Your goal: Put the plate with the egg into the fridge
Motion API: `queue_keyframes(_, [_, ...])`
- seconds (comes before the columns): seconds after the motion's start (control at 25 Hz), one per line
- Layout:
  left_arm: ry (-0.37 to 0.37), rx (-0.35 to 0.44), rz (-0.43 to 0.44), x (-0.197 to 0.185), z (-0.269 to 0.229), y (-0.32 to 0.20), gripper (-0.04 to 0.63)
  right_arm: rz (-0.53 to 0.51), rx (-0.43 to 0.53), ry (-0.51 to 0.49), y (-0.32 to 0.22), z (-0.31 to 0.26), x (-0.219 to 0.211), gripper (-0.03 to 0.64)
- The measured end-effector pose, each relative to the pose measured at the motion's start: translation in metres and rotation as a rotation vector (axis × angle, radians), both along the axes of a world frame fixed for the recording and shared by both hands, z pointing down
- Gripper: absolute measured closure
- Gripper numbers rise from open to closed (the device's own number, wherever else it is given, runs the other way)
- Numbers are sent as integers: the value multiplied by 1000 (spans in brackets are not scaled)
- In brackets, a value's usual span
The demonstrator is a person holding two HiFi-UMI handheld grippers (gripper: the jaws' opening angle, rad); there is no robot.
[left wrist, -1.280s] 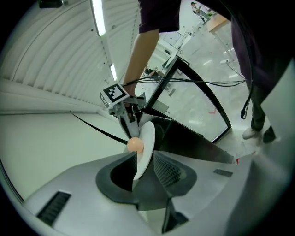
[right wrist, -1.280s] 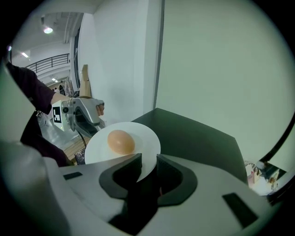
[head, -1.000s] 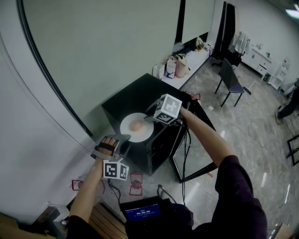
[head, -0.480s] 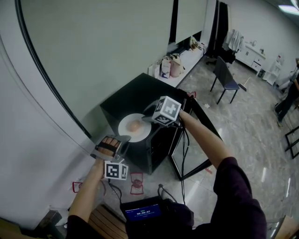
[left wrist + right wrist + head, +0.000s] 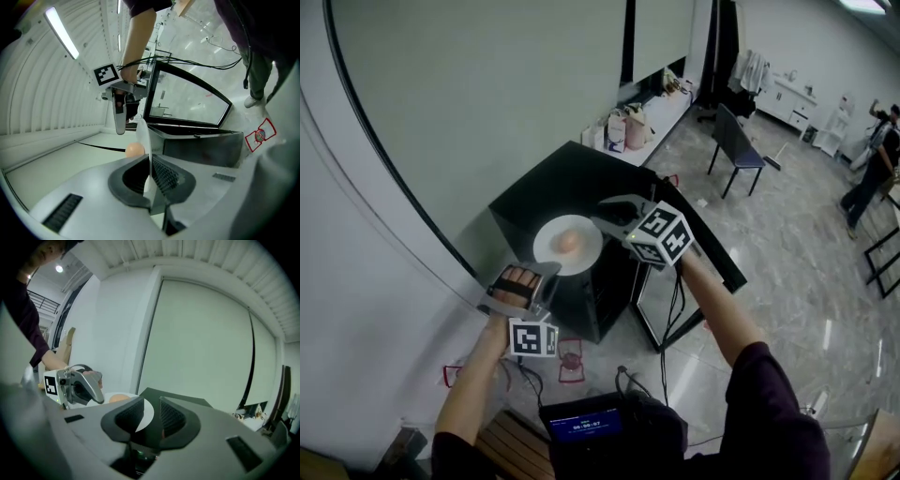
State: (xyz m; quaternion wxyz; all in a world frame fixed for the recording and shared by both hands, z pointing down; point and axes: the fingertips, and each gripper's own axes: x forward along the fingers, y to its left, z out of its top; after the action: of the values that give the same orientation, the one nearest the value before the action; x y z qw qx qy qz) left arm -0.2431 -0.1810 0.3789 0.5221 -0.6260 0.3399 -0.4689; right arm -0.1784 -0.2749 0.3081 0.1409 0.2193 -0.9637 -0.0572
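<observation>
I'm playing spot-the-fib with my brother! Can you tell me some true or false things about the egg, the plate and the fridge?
1. The egg lies on a white plate. True.
2. The left tongs pinch the plate's rim. True; their jaws have just been closing and now grip it.
3. The plate is already inside the fridge. False: it is outside, over the edge of the fridge's black top in the head view.
4. The fridge door is shut. False: the glass door stands open.
5. The right tongs are squeezed shut. False: their jaws stand apart.
</observation>
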Motion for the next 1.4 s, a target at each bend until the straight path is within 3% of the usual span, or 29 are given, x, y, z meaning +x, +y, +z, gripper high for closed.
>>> queue_keyframes(0.2, [-8,30,45,47,-15,17,577,118,-81,-293,25,-9,65,515])
queue_keyframes(0.44, [-2,53,67,116,-19,36,577,201,-125,-454,51,-9,159,515])
queue_keyframes(0.68, [-3,48,43,188,-8,58,577,185,-133,-478,86,-7,234,515])
queue_keyframes(0.92, [-9,25,0,231,19,77,577,120,-134,-495,119,-4,263,515])
queue_keyframes(1.24, [-19,-1,-138,224,90,57,577,114,-164,-609,170,-6,275,515])
queue_keyframes(1.4, [13,-8,-221,213,130,28,577,145,-208,-587,196,29,259,515])
